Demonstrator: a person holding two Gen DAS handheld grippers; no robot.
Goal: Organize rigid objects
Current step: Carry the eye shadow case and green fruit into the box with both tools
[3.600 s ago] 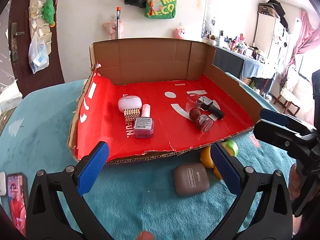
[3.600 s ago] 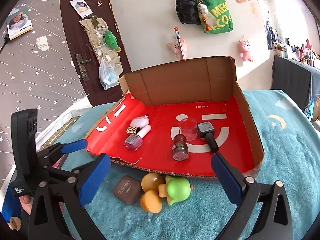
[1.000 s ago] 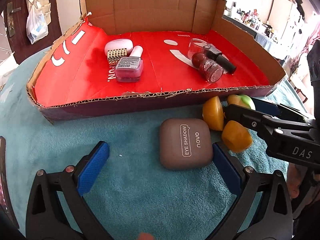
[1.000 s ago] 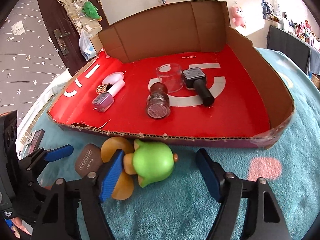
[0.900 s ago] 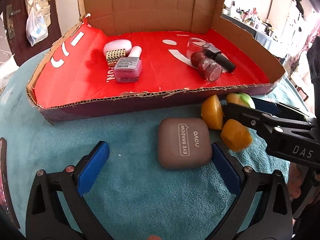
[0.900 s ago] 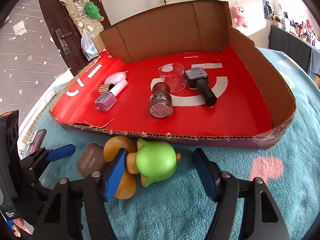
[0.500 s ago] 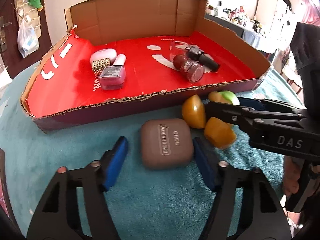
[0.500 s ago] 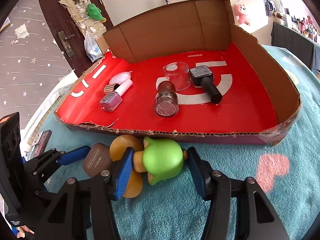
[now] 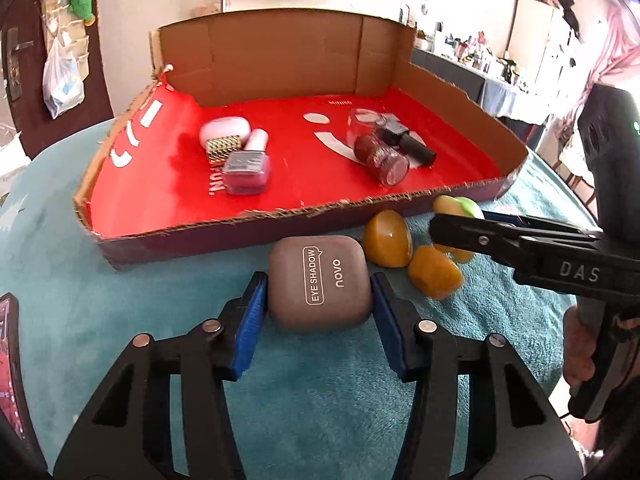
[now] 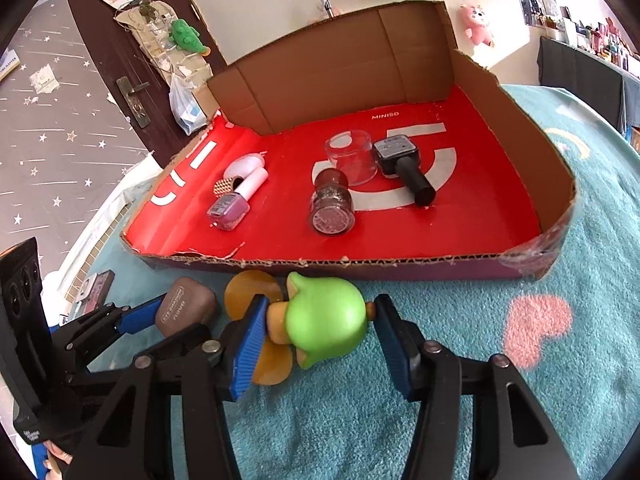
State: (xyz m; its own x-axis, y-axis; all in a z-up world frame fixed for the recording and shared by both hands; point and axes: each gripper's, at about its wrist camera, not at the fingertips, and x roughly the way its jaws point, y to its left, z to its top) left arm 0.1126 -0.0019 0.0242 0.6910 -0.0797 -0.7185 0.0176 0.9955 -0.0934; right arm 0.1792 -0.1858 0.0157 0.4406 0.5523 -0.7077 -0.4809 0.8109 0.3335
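A brown eye shadow case (image 9: 318,283) lies on the teal cloth in front of the red cardboard tray (image 9: 168,204). My left gripper (image 9: 318,308) is shut on the case, one blue pad on each side. It also shows in the right wrist view (image 10: 185,309). A green and yellow duck toy (image 10: 325,326) lies beside it on the cloth. My right gripper (image 10: 320,332) is shut on the duck's green head. In the left wrist view the duck (image 9: 404,246) is partly hidden behind the right gripper's finger.
The tray (image 10: 400,270) holds a pink nail polish bottle (image 9: 246,170), a white case (image 9: 224,130), a gold piece (image 9: 224,146), a glitter jar (image 9: 382,156), a clear cup (image 10: 352,156) and a black bottle (image 10: 402,166). A phone (image 9: 10,368) lies at the left edge.
Both grippers moved forward and down toward the cloth. The left jaws closed onto the eye shadow case. The right jaws closed onto the duck's head.
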